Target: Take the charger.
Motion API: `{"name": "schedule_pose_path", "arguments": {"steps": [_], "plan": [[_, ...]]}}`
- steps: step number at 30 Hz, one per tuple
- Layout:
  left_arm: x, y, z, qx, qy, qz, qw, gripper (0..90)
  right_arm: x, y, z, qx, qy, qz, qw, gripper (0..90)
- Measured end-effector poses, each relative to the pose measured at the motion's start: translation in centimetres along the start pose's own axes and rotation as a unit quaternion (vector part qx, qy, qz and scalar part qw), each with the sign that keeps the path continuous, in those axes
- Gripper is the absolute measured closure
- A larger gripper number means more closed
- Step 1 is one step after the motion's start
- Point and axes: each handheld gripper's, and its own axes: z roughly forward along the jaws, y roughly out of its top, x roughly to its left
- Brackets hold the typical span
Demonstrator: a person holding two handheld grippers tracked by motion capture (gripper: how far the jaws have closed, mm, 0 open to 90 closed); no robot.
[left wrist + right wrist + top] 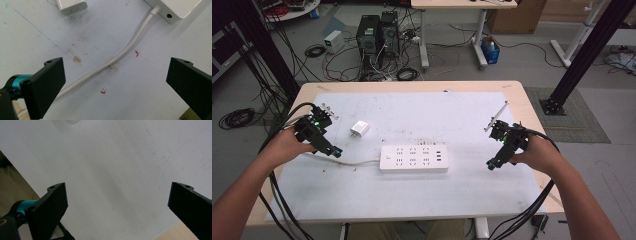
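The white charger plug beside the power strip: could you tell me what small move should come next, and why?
Probably ease the left hand-held gripper forward to the charger plug: its jaws stand open and empty, and the plug lies loose on the mat, apart from the power strip.

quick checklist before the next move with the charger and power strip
1. Left gripper open, nothing between its jaws: ok.
2. Right gripper open, nothing between its jaws: ok.
3. White charger lying free on the white mat, apart from the strip: ok.
4. Charger prongs exposed in the left gripper view: ok.
5. Power strip lying flat, sockets up, nothing plugged in: ok.
6. Strip cable crosses the mat beneath the left gripper and could snag: not ok.
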Motion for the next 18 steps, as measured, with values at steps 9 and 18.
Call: {"name": "schedule_pose_path", "arguments": {"steps": [9,18], "plan": [[-0.14,0.28,-0.25,0.000,0.013,-0.004,0.9999,2.3,0.10,-0.16,-0.28,-0.004,-0.005,0.001,1.0000,1.9],[0.29,0.70,-0.20,-0.014,0.037,-0.042,0.9983,2.3,-0.01,-0.14,-0.46,-0.005,-0.009,-0.001,0.9999,2.0]]}}
